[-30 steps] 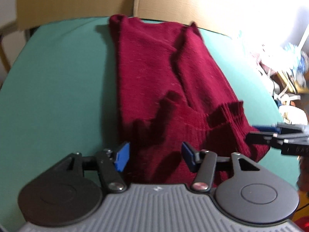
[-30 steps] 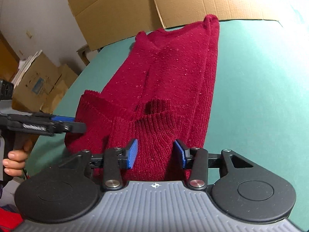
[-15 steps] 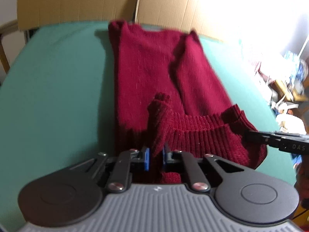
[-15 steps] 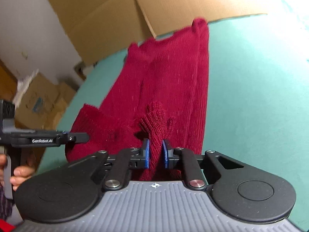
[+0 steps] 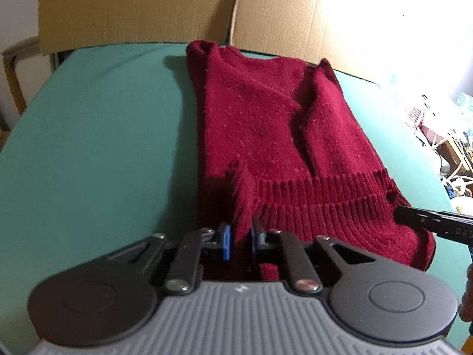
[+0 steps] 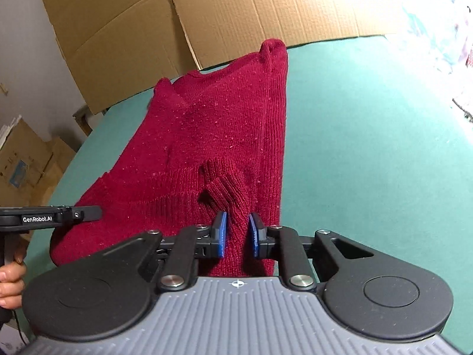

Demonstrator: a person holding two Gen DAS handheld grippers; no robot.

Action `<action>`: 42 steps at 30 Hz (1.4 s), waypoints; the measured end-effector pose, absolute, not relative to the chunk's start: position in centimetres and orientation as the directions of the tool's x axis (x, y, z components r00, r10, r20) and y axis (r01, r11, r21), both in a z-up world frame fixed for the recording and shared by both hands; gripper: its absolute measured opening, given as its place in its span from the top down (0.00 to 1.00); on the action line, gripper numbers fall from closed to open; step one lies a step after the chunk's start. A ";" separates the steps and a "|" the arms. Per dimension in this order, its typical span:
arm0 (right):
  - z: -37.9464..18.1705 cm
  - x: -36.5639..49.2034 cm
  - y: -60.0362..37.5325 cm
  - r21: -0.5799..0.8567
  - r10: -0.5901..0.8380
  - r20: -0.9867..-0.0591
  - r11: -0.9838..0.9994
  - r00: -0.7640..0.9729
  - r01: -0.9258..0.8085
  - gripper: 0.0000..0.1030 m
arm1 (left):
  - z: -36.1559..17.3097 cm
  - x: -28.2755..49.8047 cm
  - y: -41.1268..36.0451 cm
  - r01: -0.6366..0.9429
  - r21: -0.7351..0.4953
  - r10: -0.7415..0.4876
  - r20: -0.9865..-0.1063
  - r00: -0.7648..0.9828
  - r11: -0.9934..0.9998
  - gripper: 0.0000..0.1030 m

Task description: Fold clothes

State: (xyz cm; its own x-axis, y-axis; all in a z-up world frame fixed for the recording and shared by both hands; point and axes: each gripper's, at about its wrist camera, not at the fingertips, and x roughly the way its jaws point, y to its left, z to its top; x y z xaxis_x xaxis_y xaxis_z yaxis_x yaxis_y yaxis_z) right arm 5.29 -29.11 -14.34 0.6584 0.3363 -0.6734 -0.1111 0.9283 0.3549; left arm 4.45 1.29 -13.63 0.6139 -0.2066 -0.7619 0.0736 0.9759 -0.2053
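Observation:
A dark red knitted sweater (image 5: 266,124) lies lengthwise on the green table (image 5: 103,133), neck end far, ribbed hem near. My left gripper (image 5: 241,238) is shut on a pinched-up fold of the hem at its left corner. In the right wrist view the same sweater (image 6: 224,124) runs away from my right gripper (image 6: 236,233), whose blue pads (image 6: 220,233) squeeze a raised fold of the hem's right corner; its jaws are opening slightly with the fabric still between them. Each gripper's tip shows at the edge of the other view: the right gripper (image 5: 428,222), the left gripper (image 6: 59,214).
Flattened cardboard (image 5: 133,6) stands behind the table's far edge. Cardboard boxes (image 6: 26,159) sit off the table's left side, household clutter (image 5: 443,136) off its right. A person's hand (image 6: 9,278) holds the left gripper's handle. Green table top (image 6: 369,148) lies on both sides of the sweater.
Both grippers went from open around the hem to shut on it, each pinching up a fold of ribbed fabric. Both then shifted a little along the sweater with the hem in hand.

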 end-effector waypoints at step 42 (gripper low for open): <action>-12.5 6.7 -25.6 -0.007 0.185 -0.635 0.969 0.750 -0.245 0.85 | -12.0 5.4 -1.2 0.232 0.086 -0.113 -0.681 0.723 0.969 0.90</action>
State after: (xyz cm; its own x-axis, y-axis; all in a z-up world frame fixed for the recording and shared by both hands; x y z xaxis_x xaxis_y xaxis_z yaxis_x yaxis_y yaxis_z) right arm 6.74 -25.60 -12.53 0.7498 0.1852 -0.6352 -0.2454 0.9694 -0.0070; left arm 5.38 -1.22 -12.00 0.7234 -0.1128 -0.6811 0.2322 0.9688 0.0862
